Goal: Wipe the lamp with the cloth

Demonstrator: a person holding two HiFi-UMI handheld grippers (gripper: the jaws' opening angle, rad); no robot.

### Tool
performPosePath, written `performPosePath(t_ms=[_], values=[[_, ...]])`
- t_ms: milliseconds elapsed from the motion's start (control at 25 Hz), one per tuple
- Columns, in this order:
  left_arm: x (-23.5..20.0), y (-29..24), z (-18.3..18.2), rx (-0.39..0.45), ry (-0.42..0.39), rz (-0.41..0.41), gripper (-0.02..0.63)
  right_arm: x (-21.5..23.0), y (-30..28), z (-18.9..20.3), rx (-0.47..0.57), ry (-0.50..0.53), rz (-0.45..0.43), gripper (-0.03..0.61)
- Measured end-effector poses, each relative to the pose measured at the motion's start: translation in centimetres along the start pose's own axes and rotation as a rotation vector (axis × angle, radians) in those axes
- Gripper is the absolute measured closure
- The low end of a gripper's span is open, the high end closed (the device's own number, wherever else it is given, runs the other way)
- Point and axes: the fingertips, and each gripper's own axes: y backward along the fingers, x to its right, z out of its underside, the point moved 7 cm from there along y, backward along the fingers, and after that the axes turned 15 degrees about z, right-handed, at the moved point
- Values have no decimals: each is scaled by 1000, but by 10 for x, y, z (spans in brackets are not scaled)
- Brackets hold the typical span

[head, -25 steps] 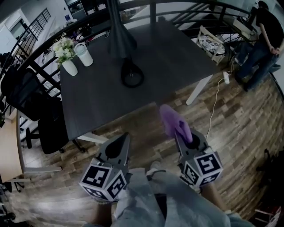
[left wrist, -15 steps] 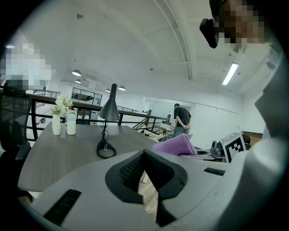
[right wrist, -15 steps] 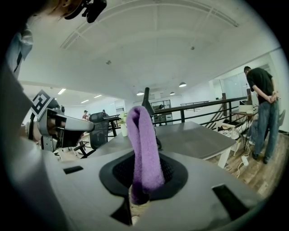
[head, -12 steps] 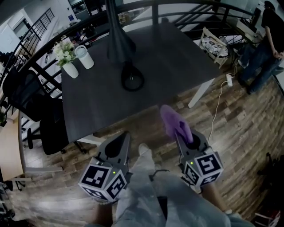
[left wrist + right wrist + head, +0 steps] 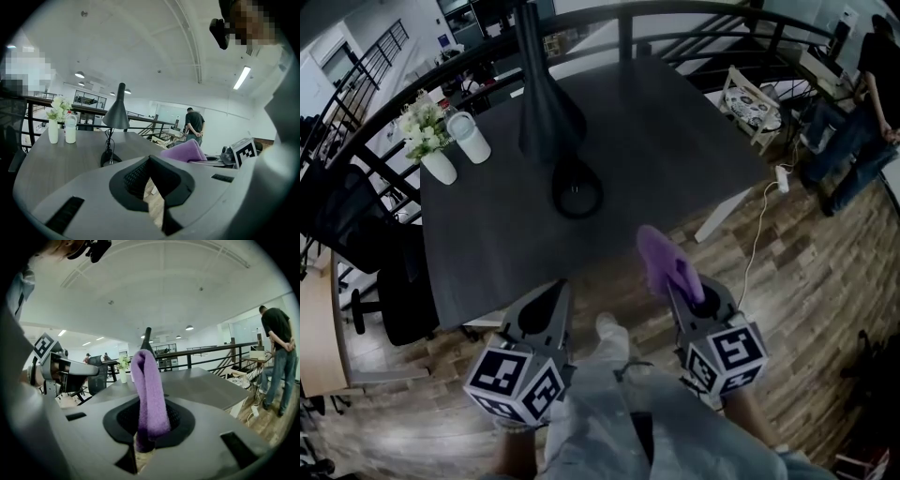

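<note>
Approach step: right tool (image 5: 682, 286) clamps the cloth (image 5: 659, 253), left tool (image 5: 553, 292) closed, empty (both short of the table (image 5: 675, 122)); lamp (image 5: 546, 112) stands farther in, well apart. Next, carry the cloth forward to it

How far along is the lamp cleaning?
Done: the purple cloth is clamped in the right gripper. In hand: both grippers hover short of the table, the left gripper shut and empty. Left: the lamp on the table is untouched, so all the wiping remains.
</note>
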Motion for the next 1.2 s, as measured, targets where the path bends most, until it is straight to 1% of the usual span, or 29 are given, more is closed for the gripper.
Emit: performPosePath(t_ms=[320,560,840,1200], values=[[-50,-31,-31,0,4,0,601,6,-65,-42,32,9,25,528],[-88,-46,-56,22,9,-15,601,6,-112,-76,54,22,43,528],[-129,-52,-69,42,14,-34,601,1,-169,-105,70,0,57,528],[-160,-50,-71,56,34,-56,601,-6,-225,-143,125,46,72,528]])
